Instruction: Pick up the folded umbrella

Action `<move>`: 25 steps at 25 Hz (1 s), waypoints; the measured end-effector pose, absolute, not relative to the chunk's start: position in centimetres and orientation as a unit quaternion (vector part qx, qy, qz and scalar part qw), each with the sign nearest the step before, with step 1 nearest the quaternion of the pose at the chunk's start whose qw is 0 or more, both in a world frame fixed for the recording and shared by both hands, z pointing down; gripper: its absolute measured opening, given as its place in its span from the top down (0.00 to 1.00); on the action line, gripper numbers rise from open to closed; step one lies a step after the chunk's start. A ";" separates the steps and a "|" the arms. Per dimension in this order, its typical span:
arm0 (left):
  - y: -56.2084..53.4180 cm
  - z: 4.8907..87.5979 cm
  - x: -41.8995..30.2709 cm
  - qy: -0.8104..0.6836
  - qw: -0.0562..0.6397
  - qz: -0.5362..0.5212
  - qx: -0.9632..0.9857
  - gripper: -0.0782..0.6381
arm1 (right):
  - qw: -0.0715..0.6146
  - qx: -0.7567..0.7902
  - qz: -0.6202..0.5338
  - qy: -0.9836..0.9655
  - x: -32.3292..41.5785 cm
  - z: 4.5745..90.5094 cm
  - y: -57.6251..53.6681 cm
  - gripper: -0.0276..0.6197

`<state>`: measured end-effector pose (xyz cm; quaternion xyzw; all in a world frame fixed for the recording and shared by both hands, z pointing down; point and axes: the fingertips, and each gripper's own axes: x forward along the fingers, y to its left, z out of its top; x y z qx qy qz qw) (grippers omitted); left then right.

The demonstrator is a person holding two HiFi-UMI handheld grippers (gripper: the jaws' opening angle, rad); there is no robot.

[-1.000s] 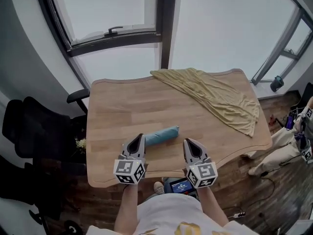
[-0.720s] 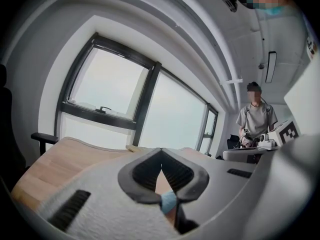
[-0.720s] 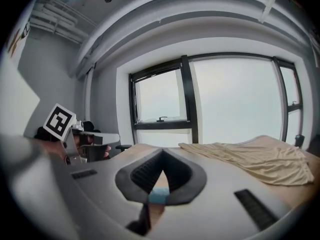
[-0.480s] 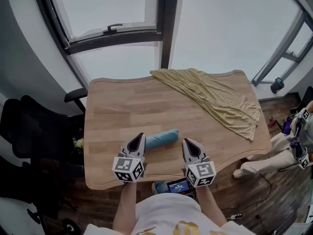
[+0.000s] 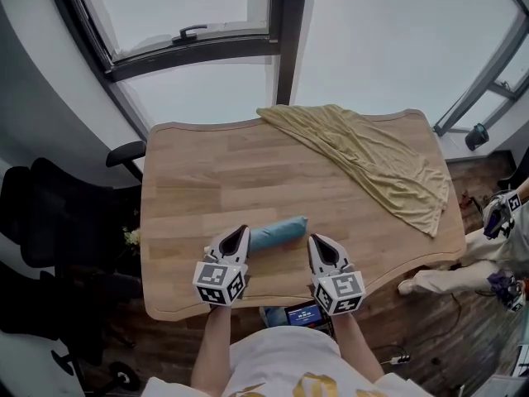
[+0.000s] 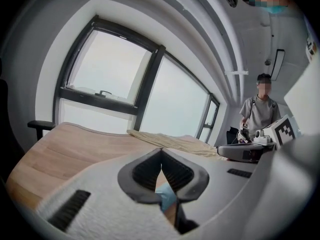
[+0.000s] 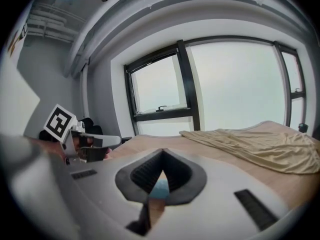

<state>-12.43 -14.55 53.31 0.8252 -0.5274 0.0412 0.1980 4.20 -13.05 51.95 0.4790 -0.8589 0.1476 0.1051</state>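
The blue folded umbrella [image 5: 278,232] lies on the counter [image 5: 207,180] close to its near edge, between the two tongs. The left tongs [image 5: 240,231] sit at its left end and the right tongs [image 5: 315,240] just to its right. Both are closed tip to tip, holding nothing. A yellow cloth [image 5: 372,160] drapes the far right corner, well apart from the umbrella. A black chair [image 5: 58,222] stands to the left.

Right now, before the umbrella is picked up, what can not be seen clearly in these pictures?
- Folded umbrella: head view, its left end is hidden behind the left hand-held gripper; whether they touch is unclear.
- Both gripper views: only a small blue patch of it shows.
- Table: head view, the yellow cloth covers its far right corner.
- Lit screen below the table edge: too small to read, partly behind the right hand-held gripper.
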 end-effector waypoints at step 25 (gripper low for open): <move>-16.5 64.9 -7.0 -0.369 0.239 0.273 0.856 0.70 | 0.163 0.442 0.241 -0.849 5.2 60.1 -16.7 0.94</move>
